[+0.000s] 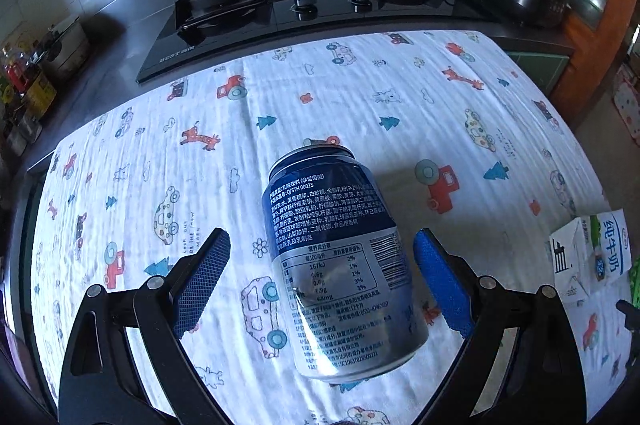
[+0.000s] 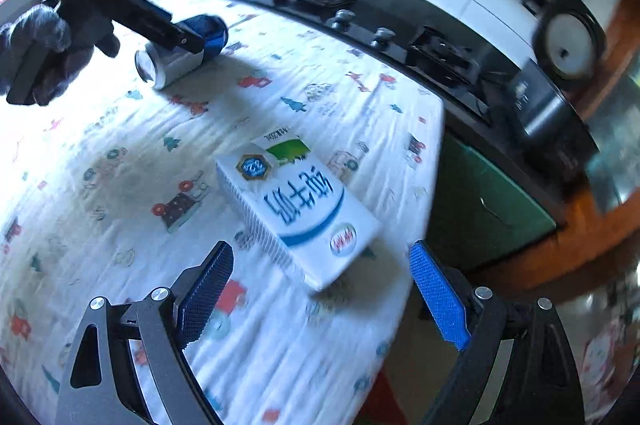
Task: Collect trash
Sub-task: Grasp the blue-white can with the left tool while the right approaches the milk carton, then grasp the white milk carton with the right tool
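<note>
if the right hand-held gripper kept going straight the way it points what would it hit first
Most likely the milk carton, lying flat on the cloth straight ahead of the open right hand-held gripper. Its near end sits just beyond the fingertips, though motion blur makes the depth uncertain.

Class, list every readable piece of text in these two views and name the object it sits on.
"BEST": hob front edge.
"纯牛奶": milk carton.
"Q/STH 0002S", "167kJ": can; its remaining small print is too fine to read reliably.
"LOOK OUT": printed cloth.

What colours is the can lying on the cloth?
The can is dark blue toward its top and silver toward its base, clearest in the left wrist view.
</note>
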